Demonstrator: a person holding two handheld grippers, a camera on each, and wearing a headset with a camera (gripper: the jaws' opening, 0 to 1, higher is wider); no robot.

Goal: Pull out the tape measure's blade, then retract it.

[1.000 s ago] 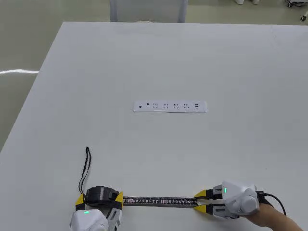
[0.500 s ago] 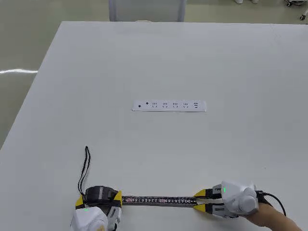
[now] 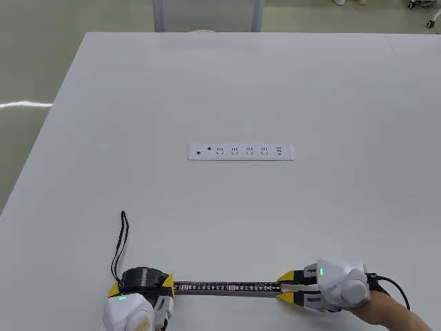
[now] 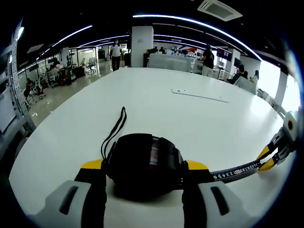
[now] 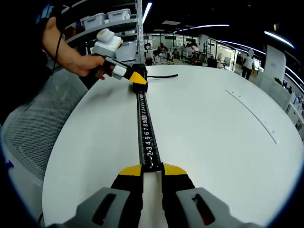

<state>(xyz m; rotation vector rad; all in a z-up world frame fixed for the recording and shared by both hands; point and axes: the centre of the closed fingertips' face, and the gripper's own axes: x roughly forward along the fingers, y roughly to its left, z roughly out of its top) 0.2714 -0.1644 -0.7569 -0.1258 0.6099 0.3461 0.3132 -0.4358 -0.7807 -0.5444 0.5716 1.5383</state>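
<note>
Left claw (image 3: 141, 286) clamped on tape measure (image 4: 142, 156) case, my right claw (image 3: 286, 288) pinching blade (image 3: 227, 285) tip; blade stretched flat along worktop (image 3: 241, 83) between them, strap (image 3: 122, 241) lying beyond case

A white workbench (image 3: 331, 89) stands on glossy pale green floor (image 3: 34, 69), under long ceiling strip lights (image 4: 161, 17).

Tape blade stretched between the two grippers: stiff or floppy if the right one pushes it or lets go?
Probably springy, not floppy: the blade runs dead straight from the case in the left gripper to the right gripper. It looks thin and narrow, so pushed endwise it would likely buckle. Let go, it may whip back toward the case; I can't make out a lock.
</note>
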